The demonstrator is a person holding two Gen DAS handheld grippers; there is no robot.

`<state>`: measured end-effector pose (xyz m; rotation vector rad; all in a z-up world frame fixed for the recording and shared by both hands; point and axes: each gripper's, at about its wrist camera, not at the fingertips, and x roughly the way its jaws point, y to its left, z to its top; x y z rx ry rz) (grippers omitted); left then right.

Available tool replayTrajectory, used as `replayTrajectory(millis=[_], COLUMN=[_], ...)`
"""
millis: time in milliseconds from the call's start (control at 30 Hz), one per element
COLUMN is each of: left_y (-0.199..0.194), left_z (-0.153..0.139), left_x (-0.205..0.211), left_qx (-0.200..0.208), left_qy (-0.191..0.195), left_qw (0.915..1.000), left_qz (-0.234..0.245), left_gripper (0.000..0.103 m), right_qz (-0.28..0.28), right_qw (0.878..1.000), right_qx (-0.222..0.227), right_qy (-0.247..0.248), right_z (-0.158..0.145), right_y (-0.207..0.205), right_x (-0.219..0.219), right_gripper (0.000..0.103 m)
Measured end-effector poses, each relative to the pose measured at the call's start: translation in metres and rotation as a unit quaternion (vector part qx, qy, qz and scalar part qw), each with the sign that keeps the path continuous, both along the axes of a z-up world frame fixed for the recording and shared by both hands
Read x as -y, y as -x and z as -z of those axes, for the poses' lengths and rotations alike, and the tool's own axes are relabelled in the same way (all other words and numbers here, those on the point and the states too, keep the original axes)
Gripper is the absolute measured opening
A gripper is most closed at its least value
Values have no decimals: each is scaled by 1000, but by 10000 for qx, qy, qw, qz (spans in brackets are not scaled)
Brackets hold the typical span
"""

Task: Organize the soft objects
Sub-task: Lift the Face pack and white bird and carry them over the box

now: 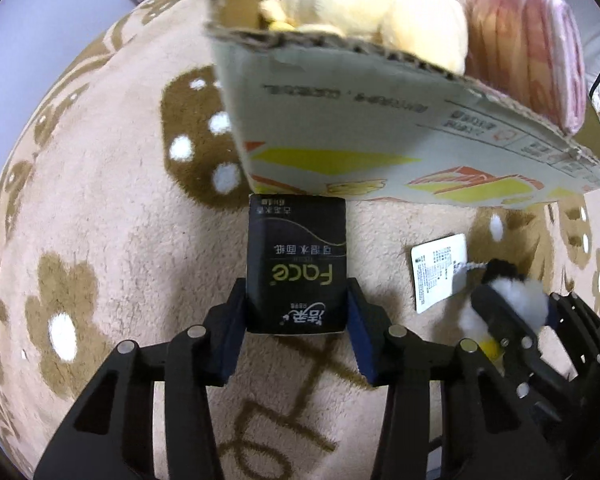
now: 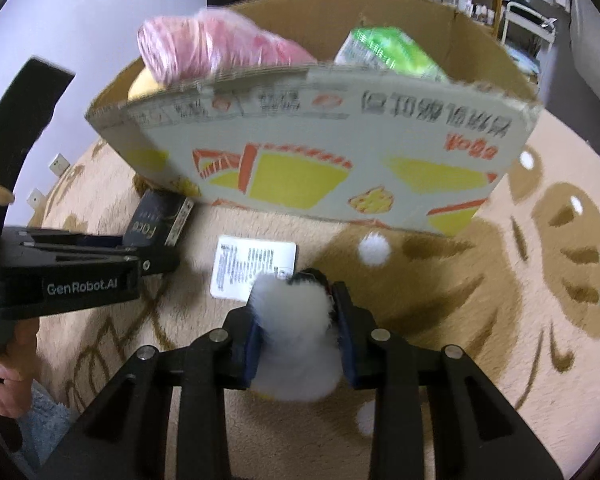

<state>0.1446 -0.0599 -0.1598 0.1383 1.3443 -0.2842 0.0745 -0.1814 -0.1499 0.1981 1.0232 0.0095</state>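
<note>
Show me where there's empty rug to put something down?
Bare rug lies left of the black tissue pack, and more right of the white plush toy. It is crowded between pack, paper tag and cardboard box.

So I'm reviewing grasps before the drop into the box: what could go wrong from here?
The left gripper grips only the near end of the black tissue pack, so it could pivot or slip when lifted. The white plush toy in the right gripper trails a paper tag that might catch the cardboard box rim.
</note>
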Motion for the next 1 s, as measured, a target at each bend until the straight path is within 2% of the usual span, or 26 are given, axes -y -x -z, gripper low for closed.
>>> replayTrajectory(millis=[167, 467, 700, 1000], left_y=[15, 56, 69, 81], left_z=[-14, -65, -107, -145], left_x=[4, 4, -15, -11], left_qx=[237, 1224, 1962, 2847], left_qy=[-66, -66, 49, 61], left_qw=[9997, 9924, 9805, 9584], left_qz=[74, 115, 114, 191], left_gripper=[45, 44, 44, 44], right_qz=[22, 149, 287, 487], right_qw=[9995, 9954, 9884, 9735], right_qx=[305, 937, 1484, 2218], right_qy=[78, 120, 156, 279], right_z=[-18, -65, -103, -149], right_y=[6, 30, 48, 57], right_x=[1, 8, 11, 20], right_gripper=[33, 33, 33, 33])
